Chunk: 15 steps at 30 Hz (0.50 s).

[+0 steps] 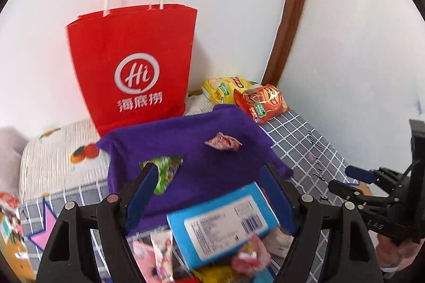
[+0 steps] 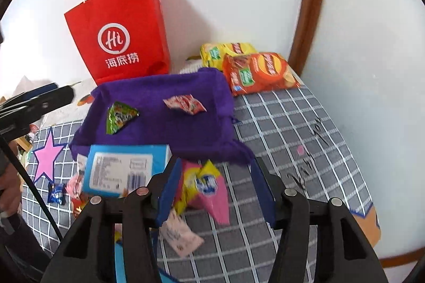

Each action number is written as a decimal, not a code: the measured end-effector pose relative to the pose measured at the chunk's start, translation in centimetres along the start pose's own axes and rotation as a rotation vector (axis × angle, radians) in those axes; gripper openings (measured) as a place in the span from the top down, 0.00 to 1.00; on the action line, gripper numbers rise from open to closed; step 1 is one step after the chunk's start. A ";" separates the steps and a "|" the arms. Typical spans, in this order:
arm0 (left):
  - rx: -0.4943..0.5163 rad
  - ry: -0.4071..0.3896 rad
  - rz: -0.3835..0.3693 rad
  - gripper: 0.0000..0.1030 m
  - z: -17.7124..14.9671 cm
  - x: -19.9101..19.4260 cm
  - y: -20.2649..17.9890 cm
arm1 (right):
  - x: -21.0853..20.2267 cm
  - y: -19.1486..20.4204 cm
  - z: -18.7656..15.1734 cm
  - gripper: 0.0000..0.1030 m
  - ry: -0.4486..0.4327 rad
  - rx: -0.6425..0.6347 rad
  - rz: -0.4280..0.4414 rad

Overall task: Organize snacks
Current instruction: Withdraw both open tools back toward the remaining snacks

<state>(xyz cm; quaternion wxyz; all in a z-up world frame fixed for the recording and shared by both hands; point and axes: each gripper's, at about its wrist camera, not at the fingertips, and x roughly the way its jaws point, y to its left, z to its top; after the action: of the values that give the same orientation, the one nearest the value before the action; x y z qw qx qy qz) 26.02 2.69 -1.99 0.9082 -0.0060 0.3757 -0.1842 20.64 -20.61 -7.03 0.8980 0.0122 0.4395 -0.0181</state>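
In front of the purple felt tray (image 2: 159,107), we find both tools with jaws spread and nothing clamped: the left gripper (image 1: 209,192) brackets the near end of the blue box (image 1: 220,227) without touching it as far as we can judge, and the right gripper (image 2: 215,187) stands open over the pink and yellow packet (image 2: 207,184) lying just in front of the tray's near wall. Inside the tray lie a green sachet (image 2: 119,117) and a red-and-white sachet (image 2: 184,103); beyond the tray's far right corner rest the orange crisp bag (image 2: 257,73) and the yellow crisp bag (image 2: 225,50), and behind the tray stands the red paper bag (image 2: 119,36). We judge the principal hazards as follows: the tray walls are soft and may fold or slide if a finger or the box pushes against the near wall; the box is wide and slick, so a closure near one end may let it pivot and drop onto the loose sweets around it; the packet is thin film and may slip or crumple, or a second wrapper may be caught with it. Both views are motion-blurred near the tray's front edge. The small wrappers beside the box cannot be identified, the box label is unreadable, and the left view hides part of the green sachet behind a finger.
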 end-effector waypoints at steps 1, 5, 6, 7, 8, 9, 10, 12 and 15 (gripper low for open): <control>-0.004 0.000 0.004 0.24 -0.4 -0.4 0.0 | -0.2 0.0 -0.4 0.47 0.003 0.007 0.004; -0.025 0.000 0.031 0.24 -2.0 -2.2 0.4 | -0.7 0.1 -2.0 0.47 0.023 0.023 0.023; -0.031 0.001 0.031 0.24 -2.4 -2.6 0.5 | -0.8 0.3 -2.5 0.47 0.024 0.020 0.025; -0.034 -0.002 0.028 0.24 -2.8 -3.1 0.6 | -0.8 0.3 -2.7 0.47 0.023 0.018 0.025; -0.036 -0.005 0.024 0.24 -3.1 -3.4 0.7 | -0.9 0.5 -3.1 0.47 0.023 0.018 0.025; -0.038 -0.005 0.019 0.24 -3.6 -4.0 0.9 | -1.0 0.6 -3.4 0.47 0.024 0.020 0.026; -0.041 -0.005 0.019 0.24 -4.0 -4.3 1.0 | -1.1 0.6 -3.7 0.47 0.025 0.022 0.033; -0.051 -0.007 0.032 0.24 -4.7 -5.0 1.5 | -1.3 0.7 -4.2 0.47 0.023 0.026 0.046; -0.081 0.015 0.081 0.24 -5.7 -5.7 2.5 | -1.5 0.5 -4.8 0.47 0.009 0.025 0.041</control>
<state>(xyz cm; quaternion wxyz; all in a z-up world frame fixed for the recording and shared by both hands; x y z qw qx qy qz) 19.25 7.68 -2.64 0.9111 -0.0264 0.3896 -0.1320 15.93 -19.93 -8.75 0.8959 0.0325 0.4431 -0.0054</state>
